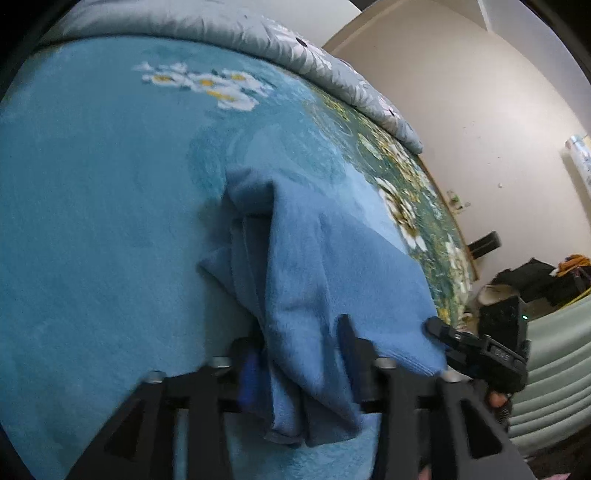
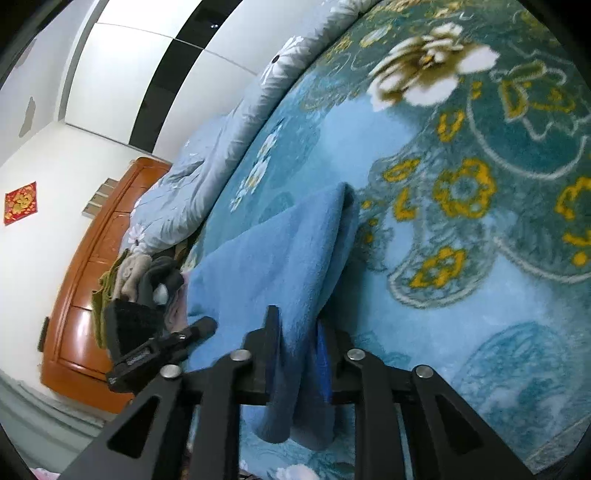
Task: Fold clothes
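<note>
A blue fleece garment [image 1: 317,266] lies bunched on a teal flowered blanket [image 1: 92,206] that covers a bed. My left gripper [image 1: 299,354] is shut on one bunched edge of it, and cloth hangs down between the fingers. My right gripper [image 2: 295,339] is shut on another edge of the same garment [image 2: 266,258], which stretches away across the blanket [image 2: 480,314]. The right gripper also shows in the left wrist view [image 1: 476,347], at the garment's right corner. The left gripper shows in the right wrist view [image 2: 159,347], at the left.
A grey flowered quilt [image 1: 258,33] lies bunched along the far side of the bed. Several other clothes [image 2: 147,280] are piled by a wooden headboard [image 2: 96,258]. White walls and dark bags [image 1: 535,277] on the floor lie beyond the bed.
</note>
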Action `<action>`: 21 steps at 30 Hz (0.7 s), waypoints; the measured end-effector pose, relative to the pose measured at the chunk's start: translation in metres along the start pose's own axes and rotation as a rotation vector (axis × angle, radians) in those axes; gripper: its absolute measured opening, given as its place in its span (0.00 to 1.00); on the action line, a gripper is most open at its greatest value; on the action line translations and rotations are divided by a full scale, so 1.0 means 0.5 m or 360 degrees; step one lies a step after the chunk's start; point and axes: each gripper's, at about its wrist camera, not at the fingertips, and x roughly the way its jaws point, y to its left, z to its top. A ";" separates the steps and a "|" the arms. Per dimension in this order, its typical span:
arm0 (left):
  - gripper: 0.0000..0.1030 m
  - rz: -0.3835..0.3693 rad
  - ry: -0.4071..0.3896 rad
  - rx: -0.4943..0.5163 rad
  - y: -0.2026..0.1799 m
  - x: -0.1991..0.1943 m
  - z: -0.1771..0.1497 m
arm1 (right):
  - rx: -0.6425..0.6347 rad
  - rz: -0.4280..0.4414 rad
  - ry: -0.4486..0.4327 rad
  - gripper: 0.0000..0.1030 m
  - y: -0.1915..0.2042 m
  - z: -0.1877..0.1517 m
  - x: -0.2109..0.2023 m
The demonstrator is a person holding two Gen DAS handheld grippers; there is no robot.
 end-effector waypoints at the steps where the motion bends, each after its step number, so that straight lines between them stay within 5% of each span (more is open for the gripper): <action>1: 0.62 0.0020 -0.0010 -0.0008 0.006 -0.002 0.002 | 0.0005 -0.0018 -0.0016 0.35 -0.003 -0.002 -0.005; 4: 0.62 -0.0006 0.0009 -0.0033 0.013 0.010 0.004 | 0.0042 -0.0027 -0.0009 0.43 -0.018 -0.005 0.001; 14: 0.60 -0.0137 0.0055 -0.0010 -0.014 0.049 -0.012 | 0.0064 0.0026 0.0064 0.44 -0.003 -0.022 0.060; 17: 0.45 -0.0123 0.0035 0.0013 -0.019 0.044 -0.019 | 0.0081 0.0055 0.0053 0.45 0.001 -0.025 0.059; 21: 0.33 -0.0143 -0.0002 0.0017 -0.022 0.029 -0.025 | 0.0042 0.0033 0.0052 0.21 0.016 -0.030 0.052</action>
